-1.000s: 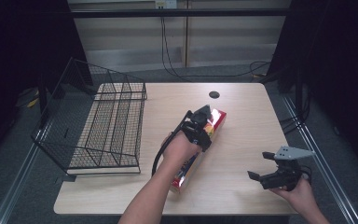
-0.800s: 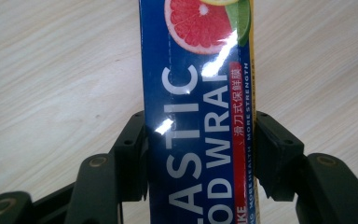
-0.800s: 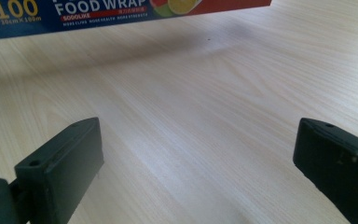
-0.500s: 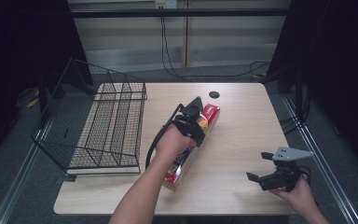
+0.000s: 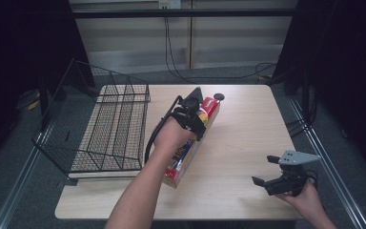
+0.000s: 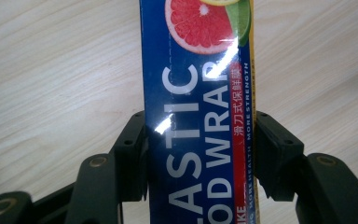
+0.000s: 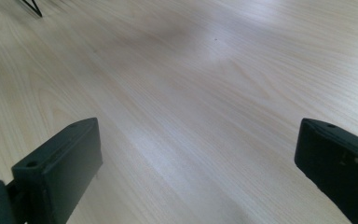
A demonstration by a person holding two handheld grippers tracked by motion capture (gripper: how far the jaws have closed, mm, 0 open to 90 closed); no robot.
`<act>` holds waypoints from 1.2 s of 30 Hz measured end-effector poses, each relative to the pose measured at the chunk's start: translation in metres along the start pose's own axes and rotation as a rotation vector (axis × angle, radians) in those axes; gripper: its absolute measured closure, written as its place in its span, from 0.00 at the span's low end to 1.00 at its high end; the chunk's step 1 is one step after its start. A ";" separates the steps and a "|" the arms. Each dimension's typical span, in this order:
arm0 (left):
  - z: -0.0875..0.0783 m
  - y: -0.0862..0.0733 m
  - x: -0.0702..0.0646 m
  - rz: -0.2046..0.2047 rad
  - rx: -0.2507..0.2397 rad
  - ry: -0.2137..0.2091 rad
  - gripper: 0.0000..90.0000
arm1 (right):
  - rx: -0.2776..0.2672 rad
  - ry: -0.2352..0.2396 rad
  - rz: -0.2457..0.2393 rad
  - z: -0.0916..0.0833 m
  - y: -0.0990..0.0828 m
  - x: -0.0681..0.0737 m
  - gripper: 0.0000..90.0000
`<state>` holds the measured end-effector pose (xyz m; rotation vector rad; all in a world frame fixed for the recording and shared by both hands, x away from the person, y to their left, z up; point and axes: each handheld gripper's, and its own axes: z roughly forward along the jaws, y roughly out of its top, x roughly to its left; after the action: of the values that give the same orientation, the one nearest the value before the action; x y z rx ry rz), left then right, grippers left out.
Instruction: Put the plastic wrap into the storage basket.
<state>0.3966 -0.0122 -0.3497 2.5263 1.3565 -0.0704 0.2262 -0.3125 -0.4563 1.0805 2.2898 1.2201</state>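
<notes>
- High view: the left gripper (image 5: 194, 107) is clamped across a long plastic wrap box (image 5: 186, 152) that lies slantwise near the middle of the pale wooden worktop (image 5: 248, 129). The box's red far end points toward a small dark round spot (image 5: 218, 97) near the worktop's far edge. Just beside the box, on the left part of the worktop, stands a black wire basket (image 5: 109, 131) with one side folded up and outward. The right gripper (image 5: 267, 171) hovers near the worktop's near right corner, well apart from the box, its jaws spread and holding nothing.
- Left gripper view: the two black jaws press against the long sides of the plastic wrap box (image 6: 200, 116), one on each side. The box's face is blue with white lettering, a red strip along one edge and a cut grapefruit pictured at the top. Worktop (image 6: 51, 70) wood shows on both sides of it.
- Right gripper view: the jaws stand wide apart over bare worktop (image 7: 191, 93), with nothing between them.
</notes>
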 end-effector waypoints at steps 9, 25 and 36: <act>-0.011 0.002 0.009 -0.024 -0.004 0.014 0.50 | 0.000 0.002 0.001 0.000 0.000 0.000 0.01; -0.029 0.002 0.027 -0.081 -0.012 0.024 0.50 | 0.003 0.002 -0.004 0.001 0.000 0.000 0.01; -0.049 0.001 0.037 -0.109 -0.016 0.043 0.50 | 0.008 0.003 -0.014 0.001 0.000 0.001 0.01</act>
<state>0.4144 0.0298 -0.3090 2.4531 1.5046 -0.0267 0.2260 -0.3115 -0.4571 1.0644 2.3022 1.2089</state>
